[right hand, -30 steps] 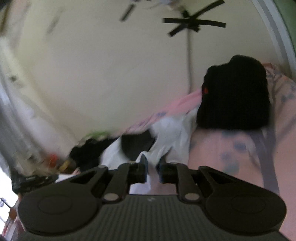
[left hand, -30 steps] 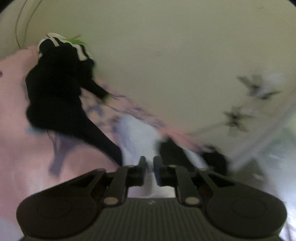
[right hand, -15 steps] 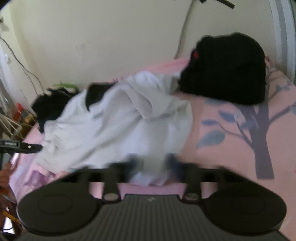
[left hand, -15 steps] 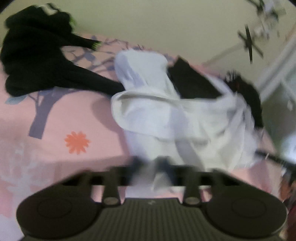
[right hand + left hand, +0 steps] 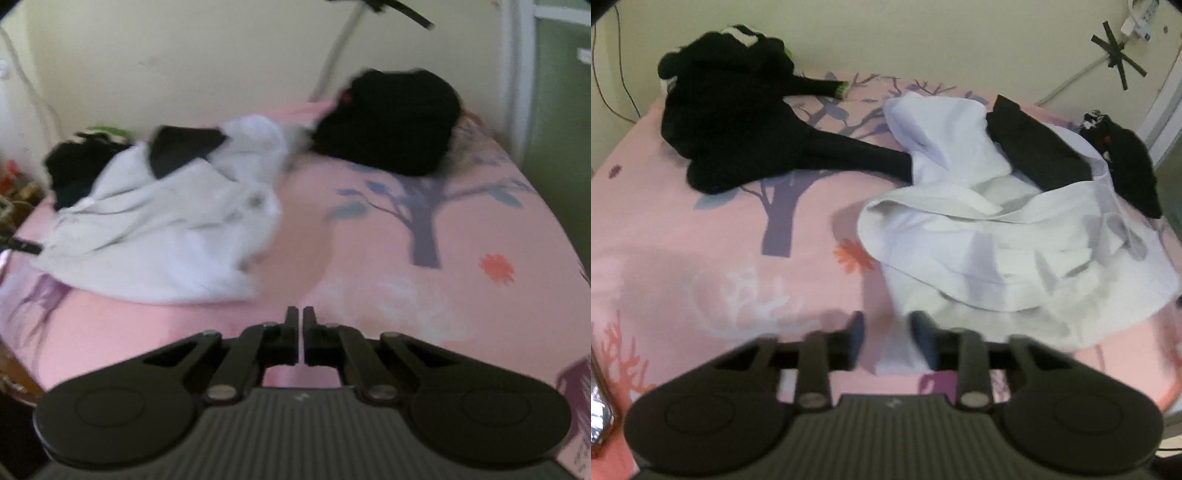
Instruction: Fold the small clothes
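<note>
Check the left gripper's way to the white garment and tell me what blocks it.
Nothing visible blocks it. The left gripper has just been opening, and a corner of the white garment already lies between its jaws, unpinched. The black garment lies farther back, on top.

You're looking at a bed w/ a pink sheet (image 5: 701,258), printed w/ purple trees & an orange flower. Lying on it: a crumpled white garment (image 5: 1015,236) at center-right, a black garment (image 5: 746,122) sprawling toward the far left corner, its leg reaching the white one. Another black piece (image 5: 1038,147) is resting on top of the white, and a dark pile (image 5: 1130,162) is sitting by the right edge.
</note>
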The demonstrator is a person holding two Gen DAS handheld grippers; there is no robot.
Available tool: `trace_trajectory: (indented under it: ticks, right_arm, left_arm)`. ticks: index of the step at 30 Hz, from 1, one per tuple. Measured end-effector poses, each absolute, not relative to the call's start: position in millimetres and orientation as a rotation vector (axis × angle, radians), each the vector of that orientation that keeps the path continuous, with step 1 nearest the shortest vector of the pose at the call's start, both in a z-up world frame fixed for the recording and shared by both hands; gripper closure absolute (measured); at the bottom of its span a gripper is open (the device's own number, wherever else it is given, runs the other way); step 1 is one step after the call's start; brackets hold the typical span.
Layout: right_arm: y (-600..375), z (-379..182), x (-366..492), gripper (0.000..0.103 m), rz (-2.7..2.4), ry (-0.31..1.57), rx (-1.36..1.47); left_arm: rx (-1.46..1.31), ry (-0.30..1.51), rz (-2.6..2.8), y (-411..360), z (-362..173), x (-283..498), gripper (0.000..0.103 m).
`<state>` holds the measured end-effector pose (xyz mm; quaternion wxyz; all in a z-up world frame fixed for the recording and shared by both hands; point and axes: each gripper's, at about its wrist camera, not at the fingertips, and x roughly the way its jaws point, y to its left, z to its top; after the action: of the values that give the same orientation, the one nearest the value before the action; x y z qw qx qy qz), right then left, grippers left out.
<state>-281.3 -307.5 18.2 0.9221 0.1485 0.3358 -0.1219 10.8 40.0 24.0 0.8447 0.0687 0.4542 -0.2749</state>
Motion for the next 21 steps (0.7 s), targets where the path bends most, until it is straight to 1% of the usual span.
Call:
trace_trajectory:
  ticks: [1, 2, 3, 4, 5, 7, 11, 12, 13, 14, 15, 16, 17, 21]
  right_arm:
    - [-311.6, 22.9, -281.9, 0.091, -0.242, 0.658, 0.328]
    - [-313.1, 30.4, -280.2, 0.062, -0.219, 0.615, 0.345]
    - [-311.5, 38.1, -275.7, 0.055, -0.215, 0.576, 0.335]
    - [-307.9, 44.7, -269.4, 0.038, -0.19, 0.546, 0.311]
    - [-300.4, 50.9, -259.9, 0.04, -0.154, 0.529, 0.277]
    - [-282.8, 57.8, -236.4, 0.04, -0.094, 0.53, 0.19]
    - [-247.2, 48.1, -189.3, 0.037, -0.003, 0.575, -0.032]
    - [-243.5, 42.5, -178.1, 0.037, 0.001, 0.592, -0.064]
    - [-242.7, 36.5, -168.6, 0.038, 0.0, 0.611, -0.089]
    - [-241.8, 30.4, -159.4, 0.046, -0.003, 0.63, -0.108]
    - [-242.4, 25.6, -151.6, 0.06, -0.01, 0.653, -0.124]
    - [-244.1, 23.5, -146.2, 0.099, -0.007, 0.677, -0.13]
    - [-250.1, 23.8, -143.3, 0.103, -0.023, 0.682, -0.119]
    - [-292.6, 52.0, -134.7, 0.103, -0.165, 0.565, -0.012]
  left_arm:
    - [0.136, 0.941, -0.585, 40.5, 27.7, 10.8, 0.07]
    - [0.111, 0.919, -0.595, 42.6, 33.6, 11.3, 0.069]
    - [0.077, 0.893, -0.609, 44.3, 40.6, 12.3, 0.066]
    - [0.049, 0.872, -0.62, 44.3, 46.9, 13.3, 0.059]
    - [0.027, 0.851, -0.631, 43.4, 53.7, 14.8, 0.056]
    - [0.012, 0.842, -0.653, 36.9, 59.5, 17.5, 0.056]
    - [0.087, 0.9, -0.673, 6.6, 47.8, 29.0, 0.057]
    - [0.109, 0.919, -0.66, -1.3, 42.1, 33.3, 0.058]
    - [0.116, 0.94, -0.652, -3.0, 36.9, 38.9, 0.063]
    - [0.108, 0.965, -0.645, -5.6, 32.6, 45.5, 0.077]
    - [0.095, 0.982, -0.652, -4.8, 29.3, 50.1, 0.088]
    - [0.075, 1.0, -0.662, -4.3, 28.5, 56.4, 0.097]
    - [0.049, 1.009, -0.667, -3.5, 29.8, 61.2, 0.097]
    - [-0.049, 0.976, -0.693, -2.1, 48.5, 76.0, 0.098]
